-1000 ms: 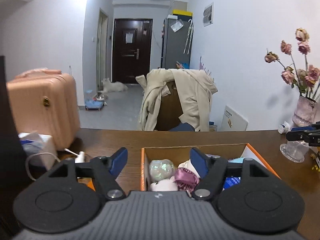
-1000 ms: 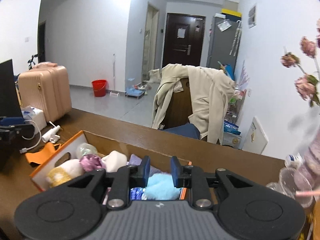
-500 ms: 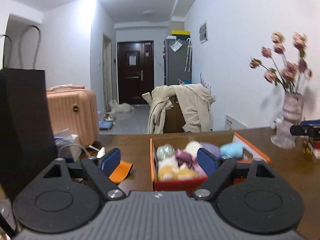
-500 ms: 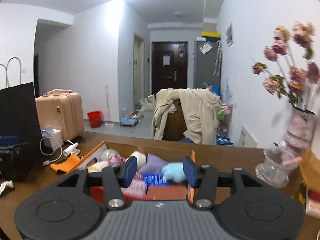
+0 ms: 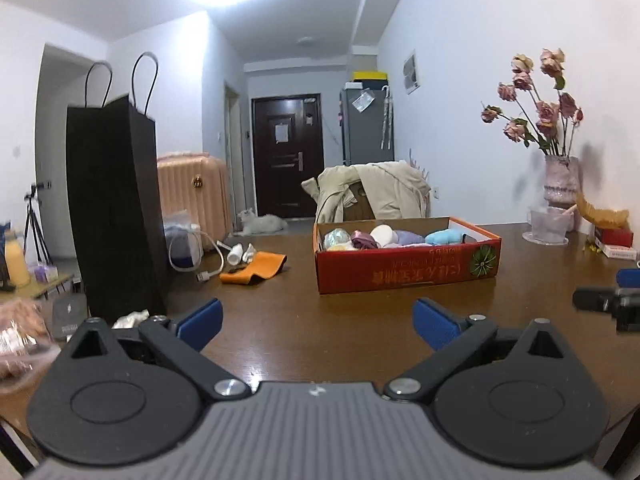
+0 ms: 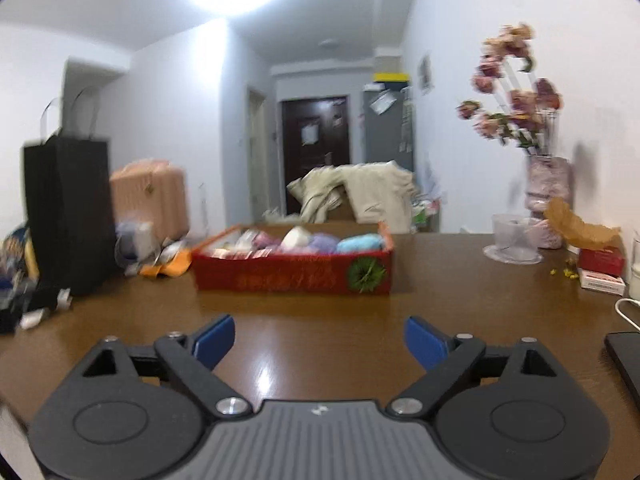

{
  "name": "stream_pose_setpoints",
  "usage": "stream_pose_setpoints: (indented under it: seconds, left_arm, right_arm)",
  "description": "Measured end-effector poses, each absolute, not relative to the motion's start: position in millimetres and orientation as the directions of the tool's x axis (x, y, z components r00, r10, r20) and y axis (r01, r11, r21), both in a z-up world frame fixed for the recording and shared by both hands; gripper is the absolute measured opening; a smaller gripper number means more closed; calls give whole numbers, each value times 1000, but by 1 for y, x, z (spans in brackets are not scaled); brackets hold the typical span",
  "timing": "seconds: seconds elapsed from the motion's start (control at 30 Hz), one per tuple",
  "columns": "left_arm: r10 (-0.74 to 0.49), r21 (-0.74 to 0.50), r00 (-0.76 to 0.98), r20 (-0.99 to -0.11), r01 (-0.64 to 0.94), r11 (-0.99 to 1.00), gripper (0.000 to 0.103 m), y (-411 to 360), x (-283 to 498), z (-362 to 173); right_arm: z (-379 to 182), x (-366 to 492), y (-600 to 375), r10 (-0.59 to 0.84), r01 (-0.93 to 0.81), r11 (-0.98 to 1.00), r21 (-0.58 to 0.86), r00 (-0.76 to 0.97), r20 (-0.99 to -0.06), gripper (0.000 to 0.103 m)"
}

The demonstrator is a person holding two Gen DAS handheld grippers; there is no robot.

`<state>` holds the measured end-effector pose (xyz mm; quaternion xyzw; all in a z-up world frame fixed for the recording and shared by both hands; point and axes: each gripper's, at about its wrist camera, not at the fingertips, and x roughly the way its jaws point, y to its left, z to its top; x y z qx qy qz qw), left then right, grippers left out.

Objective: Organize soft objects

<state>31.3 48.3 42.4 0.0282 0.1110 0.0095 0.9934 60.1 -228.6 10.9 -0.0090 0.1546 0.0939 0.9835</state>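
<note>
A red cardboard box (image 5: 408, 270) stands on the brown table (image 5: 312, 332) and holds several soft objects: a white one (image 5: 383, 235), a purple one (image 5: 408, 236), a light blue one (image 5: 444, 237). The box also shows in the right wrist view (image 6: 292, 276), with the blue one (image 6: 358, 243) at its right end. My left gripper (image 5: 318, 322) is open and empty, well short of the box. My right gripper (image 6: 320, 340) is open and empty, also short of the box. The right gripper's tip shows in the left wrist view (image 5: 612, 304) at the far right.
A tall black paper bag (image 5: 114, 208) stands at the left. An orange cloth (image 5: 256, 268), charger and cable lie left of the box. A flower vase (image 5: 560, 180), a clear cup (image 5: 546, 224) and small boxes (image 6: 602, 272) are at the right. A dark phone (image 6: 626, 356) lies near right.
Both grippers have pulled back from the box and away from it. The right gripper's jaws went from nearly shut to wide open. The box now sits farther off on the table.
</note>
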Motion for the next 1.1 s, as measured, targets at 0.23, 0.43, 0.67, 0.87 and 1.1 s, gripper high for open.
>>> stream_pose_setpoints:
  seconds: [0.23,0.43,0.67,0.87,1.1]
  left_arm:
    - [40,29,972,-233,-34,999,103,53,35,41]
    - [17,43,971,-237,-7,999,103,50,34,39]
    - [7,45,971,-239,4,999,103,47,34,38]
    - [2,47,970,-244,10,999,103,47,34,36]
    - [-2,46,969,-247,14,999,103,47,35,36]
  right_arm:
    - [13,63,-222,198,-202,979,20,929,-312,92]
    - [13,63,-223,195,-195,980,30,930,-311,92]
    - [11,64,-222,197,-197,980,33,926,-322,92]
    - [10,64,-222,195,-194,980,36,926,-322,92]
    - [9,64,-224,191,-188,981,40,926,-327,92]
